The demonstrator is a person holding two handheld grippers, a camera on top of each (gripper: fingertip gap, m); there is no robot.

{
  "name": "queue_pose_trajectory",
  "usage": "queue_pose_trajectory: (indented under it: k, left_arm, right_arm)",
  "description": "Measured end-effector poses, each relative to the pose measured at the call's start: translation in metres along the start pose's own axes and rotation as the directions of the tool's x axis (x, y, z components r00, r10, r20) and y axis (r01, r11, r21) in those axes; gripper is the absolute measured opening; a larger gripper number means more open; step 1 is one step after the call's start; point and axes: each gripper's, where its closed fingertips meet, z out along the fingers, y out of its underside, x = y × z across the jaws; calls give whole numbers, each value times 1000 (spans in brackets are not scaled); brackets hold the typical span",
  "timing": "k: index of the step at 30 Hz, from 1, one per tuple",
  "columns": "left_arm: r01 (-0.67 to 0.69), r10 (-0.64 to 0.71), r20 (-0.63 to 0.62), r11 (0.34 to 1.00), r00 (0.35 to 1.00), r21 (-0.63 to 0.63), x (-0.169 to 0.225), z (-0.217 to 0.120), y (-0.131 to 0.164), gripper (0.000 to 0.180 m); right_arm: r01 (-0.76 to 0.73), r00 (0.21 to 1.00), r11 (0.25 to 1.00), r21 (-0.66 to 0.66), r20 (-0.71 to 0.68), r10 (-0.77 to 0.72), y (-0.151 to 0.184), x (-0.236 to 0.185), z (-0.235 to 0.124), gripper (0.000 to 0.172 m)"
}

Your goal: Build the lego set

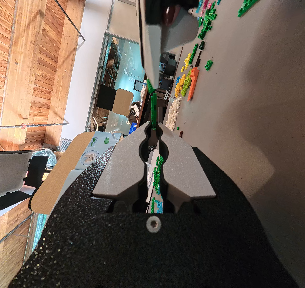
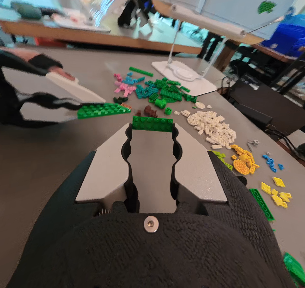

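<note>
My left gripper is shut on the end of a green wedge plate, seen edge-on and sticking out past the fingertips. The right wrist view shows that gripper at the left, holding the plate flat above the grey table. My right gripper is shut on a green two-by-six plate, gripped across its length at the fingertips, close to the right of the wedge plate. In the left wrist view the right gripper comes in from above with its green piece just beyond the wedge plate's far end.
Sorted brick piles lie on the table: white, yellow, green and teal, pink, brown. A clear stand with a printed sheet stands at the back. A long green plate lies at the right.
</note>
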Motion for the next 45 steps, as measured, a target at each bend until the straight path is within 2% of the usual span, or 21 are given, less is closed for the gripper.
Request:
queue_pose_trajectory:
  k: [5,7,10,13,21,23,24,26,29,32,35,37,38,40,41,42,45]
  left_arm:
    - [12,-10,-30,999,1000,46,4,-2,-6,2]
    - [14,-10,-49,996,999,82,7,-4,-13,2]
    - [26,-17,-81,993,997,115,12,-5,-18,1]
    - [41,-30,-92,992,995,120,12,-5,-18,1]
    - [32,-18,-103,990,995,136,15,-6,-22,1]
    - [31,-14,-113,989,993,147,17,-7,-24,1]
    - [33,-15,-121,988,993,154,18,-8,-25,1]
    - [37,-15,-130,985,991,167,19,-9,-27,1]
    - [54,-27,-146,981,989,188,20,-11,-31,1]
    - [99,-58,-193,973,979,206,24,-13,-33,1]
    - [155,-103,-224,961,969,228,23,-15,-37,2]
    - [176,-121,-236,958,964,227,23,-15,-36,2]
    - [195,-140,-241,955,960,222,23,-14,-35,2]
    - [293,-250,-229,940,941,177,16,-7,-28,4]
    - [357,-320,-220,922,921,152,12,-4,-23,12]
    - [429,-385,-264,893,884,137,14,-3,-22,22]
    - [672,-599,-374,735,708,96,7,-5,-25,41]
  right_arm:
    - [122,933,984,-128,354,-70,25,-47,-15,47]
    - [154,895,977,-146,439,-76,33,-58,-22,48]
    - [121,835,977,-178,551,-3,39,-70,-35,47]
    - [124,802,961,-247,595,49,50,-75,-39,47]
    - [291,793,890,-351,609,-20,79,-80,-33,48]
    - [288,786,884,-369,618,1,84,-83,-32,48]
    - [267,785,891,-367,619,20,82,-84,-32,59]
    - [237,818,909,-342,575,3,74,-78,-27,89]
    - [233,846,958,-164,519,-117,45,-73,-23,89]
    - [346,853,938,-17,421,-307,26,-73,-18,74]
    - [518,812,854,46,287,-508,20,-74,-7,53]
    - [606,775,793,56,184,-605,15,-71,-3,13]
    - [647,752,761,44,131,-647,13,-68,-1,7]
    - [693,721,720,-16,23,-693,10,-56,3,5]
    - [712,700,701,-54,-33,-713,8,-49,5,3]
    - [733,670,675,-86,-81,-738,7,-43,6,3]
    - [799,545,581,-152,-223,-808,-4,-30,4,3]
